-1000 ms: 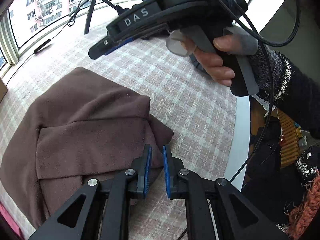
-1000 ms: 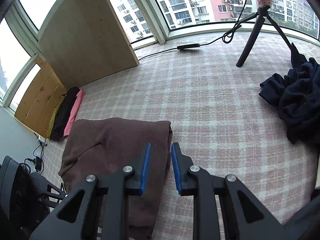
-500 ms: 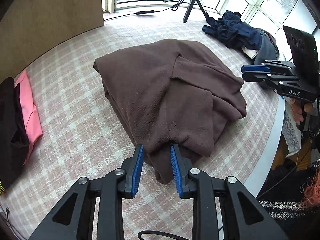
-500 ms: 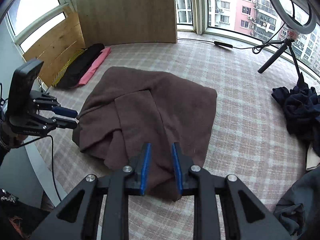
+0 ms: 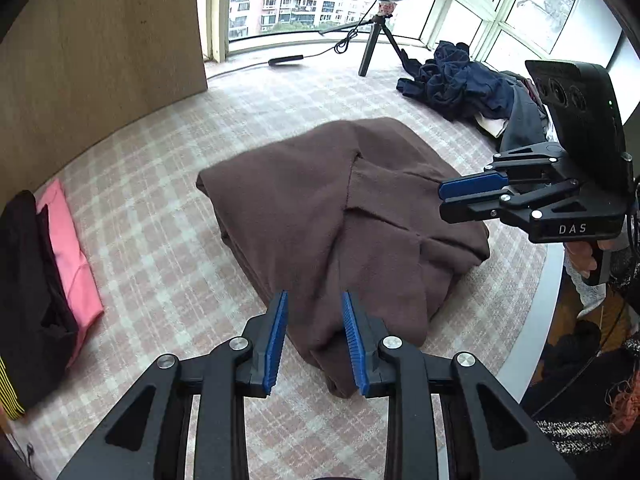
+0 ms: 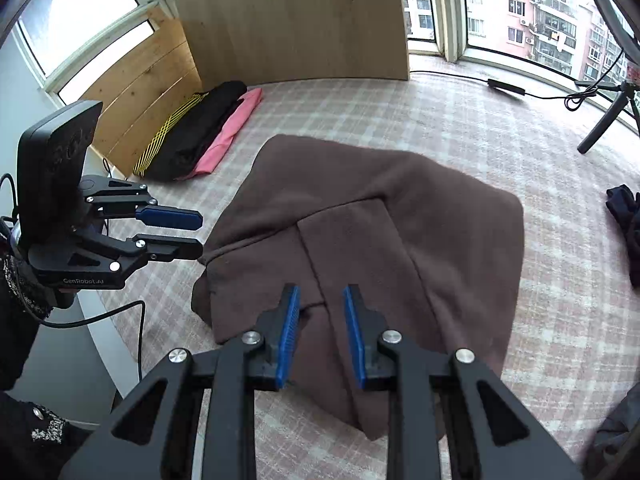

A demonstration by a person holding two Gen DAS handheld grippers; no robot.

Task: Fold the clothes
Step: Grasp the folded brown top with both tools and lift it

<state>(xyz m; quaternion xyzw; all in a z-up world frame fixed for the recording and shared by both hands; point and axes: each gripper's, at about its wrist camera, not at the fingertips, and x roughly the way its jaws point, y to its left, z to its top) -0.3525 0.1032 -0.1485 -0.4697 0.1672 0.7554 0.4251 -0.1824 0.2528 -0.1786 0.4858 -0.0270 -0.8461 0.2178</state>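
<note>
Brown garment (image 5: 320,208) lies part-folded mid-surface (image 5: 160,184); I've pulled both grippers back and up within the second; left gripper (image 5: 314,336) and right gripper (image 6: 322,334) fingers apart, empty; I judge the fold released.

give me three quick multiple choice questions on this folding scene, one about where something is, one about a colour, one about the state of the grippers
1. Where do the folded pink and black clothes lie?
A. on top of the brown garment
B. by the wooden board, apart from the brown garment
C. under the tripod

2. What colour are the gripper pads?
A. blue
B. red
C. white

3. How do both grippers stand?
A. both clamped on cloth
B. one holds the tripod
C. both open, holding nothing

Answers:
1 B: the pink garment and black garment lie beside the wooden board, clear of the brown garment.
2 A: the pads are blue.
3 C: the left gripper and right gripper show gaps with no cloth pinched.
</note>
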